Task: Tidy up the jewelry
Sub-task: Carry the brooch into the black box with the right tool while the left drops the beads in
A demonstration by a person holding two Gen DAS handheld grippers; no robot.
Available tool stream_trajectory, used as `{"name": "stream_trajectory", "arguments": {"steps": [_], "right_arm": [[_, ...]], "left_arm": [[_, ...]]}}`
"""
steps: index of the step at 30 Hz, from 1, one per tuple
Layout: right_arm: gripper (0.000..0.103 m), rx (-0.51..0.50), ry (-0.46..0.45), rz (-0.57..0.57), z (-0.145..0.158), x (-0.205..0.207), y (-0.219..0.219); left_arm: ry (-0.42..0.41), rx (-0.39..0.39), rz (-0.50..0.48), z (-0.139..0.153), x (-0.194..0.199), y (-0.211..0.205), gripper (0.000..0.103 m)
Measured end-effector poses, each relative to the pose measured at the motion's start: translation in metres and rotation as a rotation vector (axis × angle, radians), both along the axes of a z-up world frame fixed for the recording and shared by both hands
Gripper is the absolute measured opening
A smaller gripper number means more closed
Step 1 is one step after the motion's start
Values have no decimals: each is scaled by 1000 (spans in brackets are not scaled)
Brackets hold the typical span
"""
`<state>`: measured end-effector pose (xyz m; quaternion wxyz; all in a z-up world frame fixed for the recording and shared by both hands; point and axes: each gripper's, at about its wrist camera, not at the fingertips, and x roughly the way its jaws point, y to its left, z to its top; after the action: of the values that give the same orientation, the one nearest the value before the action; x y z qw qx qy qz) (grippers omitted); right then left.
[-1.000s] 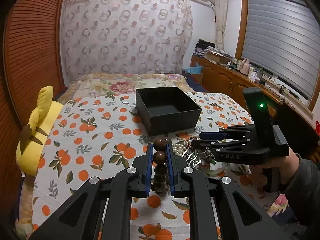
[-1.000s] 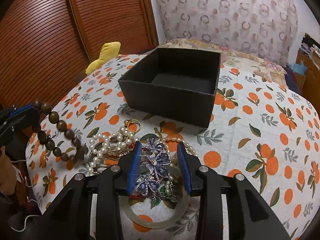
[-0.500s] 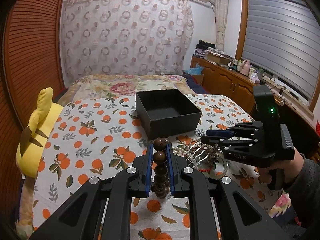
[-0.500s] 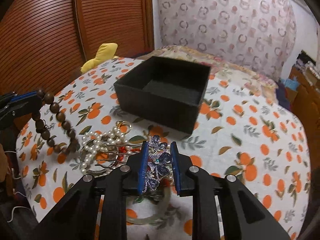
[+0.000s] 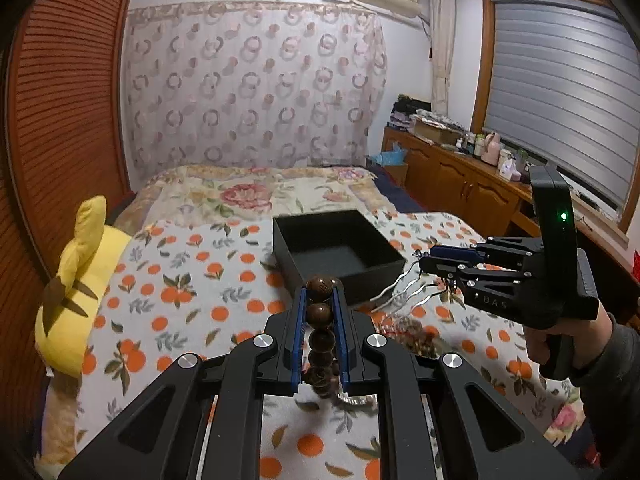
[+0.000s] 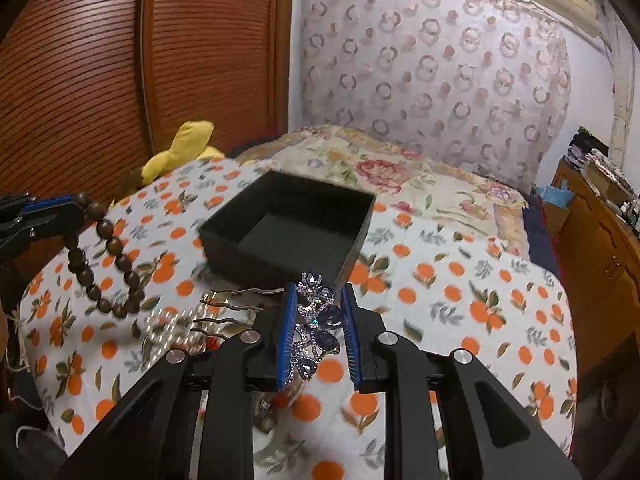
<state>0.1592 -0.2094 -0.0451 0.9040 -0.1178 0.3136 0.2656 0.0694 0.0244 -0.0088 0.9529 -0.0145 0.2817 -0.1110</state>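
Observation:
My left gripper is shut on a brown wooden bead bracelet, held in the air; the bracelet hangs as a loop at the left of the right wrist view. My right gripper is shut on a purple jewelled hair comb, lifted above the bed; its metal prongs stick out to the left. An open, empty black box sits on the orange-print bedspread, just beyond both grippers. A pearl necklace and other pieces lie on the spread below.
A yellow plush toy lies at the bed's left edge. A wooden slatted wardrobe stands on the left. A wooden cabinet with clutter runs along the right wall under the window.
My right gripper closed on the jewelled comb and lifted it off the pile. My left gripper rose with the bead bracelet, which now hangs free of the spread.

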Motion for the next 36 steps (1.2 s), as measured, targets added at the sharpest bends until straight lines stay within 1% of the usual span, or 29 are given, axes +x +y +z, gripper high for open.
{"name": "stream_trajectory", "arguments": {"steps": [6,9,13,18,22,26,31,36], "right_arm": [[24,44,-21,-40,11,34,0],[24,66,-20,-55,13,51,2],[25,80,-3,-65,10,69,11],[25,58,24,-55,-1,81,27],[25,47,44,-43,-12,83,34],[25,66,57,-27,-13,83,33],[25,103,54,-33,-6,74,17],[25,125,59,-43,-5,58,-3]], "left_arm": [[-31,14,1,12,19,0,12],[-31,3,3,16,30,3,12],[-25,0,10,18,46,4,12],[-8,4,15,15,63,1,12],[4,13,21,13,76,-2,12],[12,7,22,14,86,-4,12],[6,5,18,19,98,-11,12],[19,2,4,17,113,-21,12]]}}
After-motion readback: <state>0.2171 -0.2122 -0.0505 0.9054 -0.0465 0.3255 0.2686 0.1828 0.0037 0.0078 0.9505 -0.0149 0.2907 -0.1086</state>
